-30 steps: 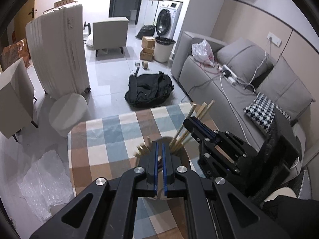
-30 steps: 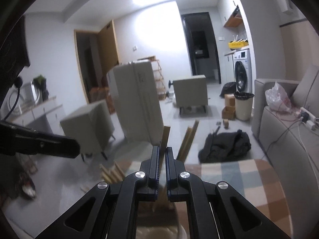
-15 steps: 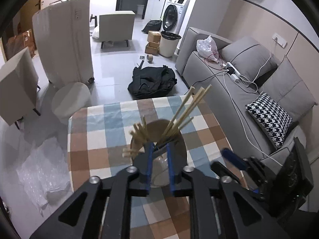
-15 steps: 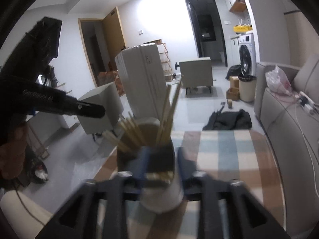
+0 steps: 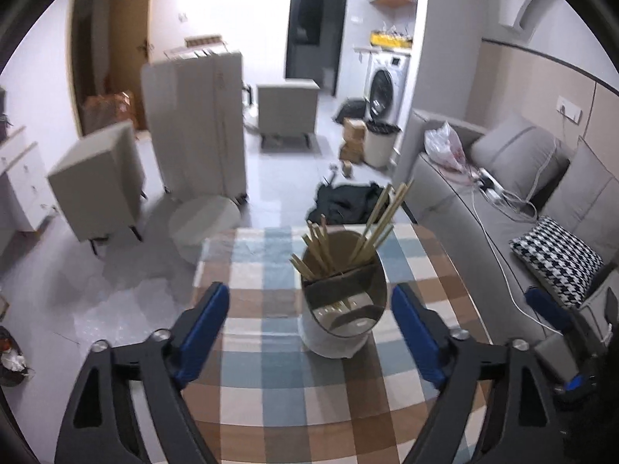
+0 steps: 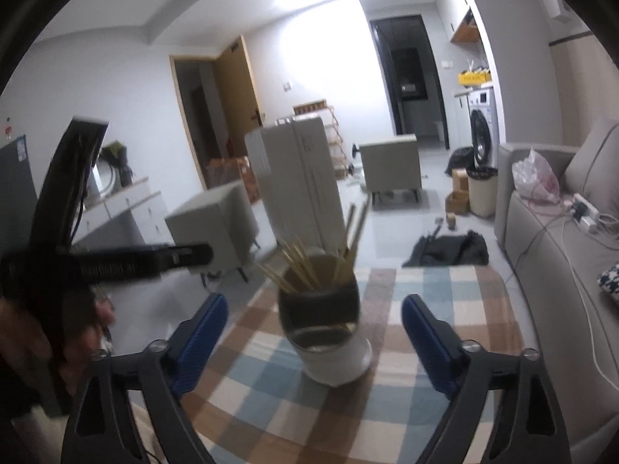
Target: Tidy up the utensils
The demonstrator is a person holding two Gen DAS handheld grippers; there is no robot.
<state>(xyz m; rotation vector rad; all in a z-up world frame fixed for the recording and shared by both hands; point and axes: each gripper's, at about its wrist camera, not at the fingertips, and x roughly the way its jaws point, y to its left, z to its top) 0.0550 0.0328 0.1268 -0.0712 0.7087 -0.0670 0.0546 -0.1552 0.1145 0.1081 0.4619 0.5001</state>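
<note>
Looks like the wooden chopsticks (image 5: 325, 249) are all in the white round holder (image 5: 340, 309), both the left gripper (image 5: 309, 332) and right gripper (image 6: 313, 344) are opening empty, so next is probably just backing off the checkered surface (image 5: 271, 386).

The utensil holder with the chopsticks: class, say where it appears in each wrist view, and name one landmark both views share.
Left wrist view: the utensil holder stands just right of centre on the checked tablecloth, between the blue fingers and ahead of them.
Right wrist view: the holder sits near centre, between the blue fingers.
Shared landmark: the washing machine at the far right of the room.
</note>
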